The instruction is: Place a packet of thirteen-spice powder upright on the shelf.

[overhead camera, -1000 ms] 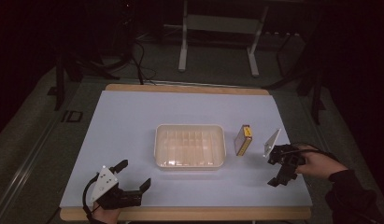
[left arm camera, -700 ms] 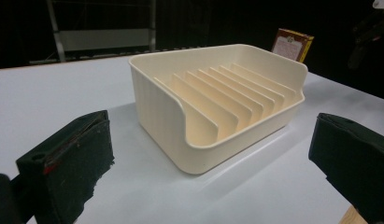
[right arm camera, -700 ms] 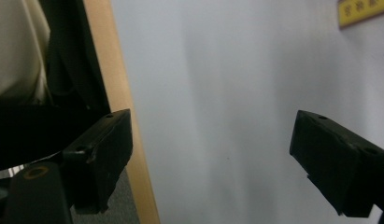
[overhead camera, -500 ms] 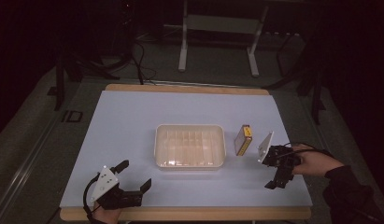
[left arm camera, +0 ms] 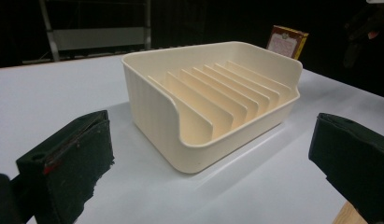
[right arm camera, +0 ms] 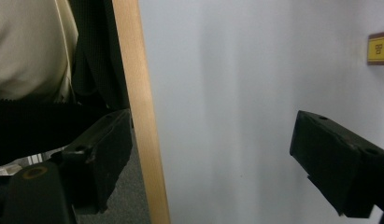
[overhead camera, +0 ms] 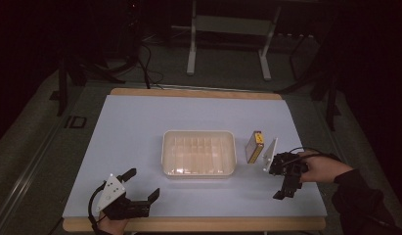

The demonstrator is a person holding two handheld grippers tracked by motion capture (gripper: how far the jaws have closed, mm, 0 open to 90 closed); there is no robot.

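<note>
Your right gripper (overhead camera: 285,182) hangs empty, jaws apart. The small box (overhead camera: 255,147) at its 11 o'clock looks light and stiff; pinch its 2 broad faces.

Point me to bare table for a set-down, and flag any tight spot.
Free: the whole stretch left of the cream rack, the far strip behind it, and the near strip between the left gripper and the right gripper. Tight: right of the rack, where the yellow box stands by the right gripper.
</note>
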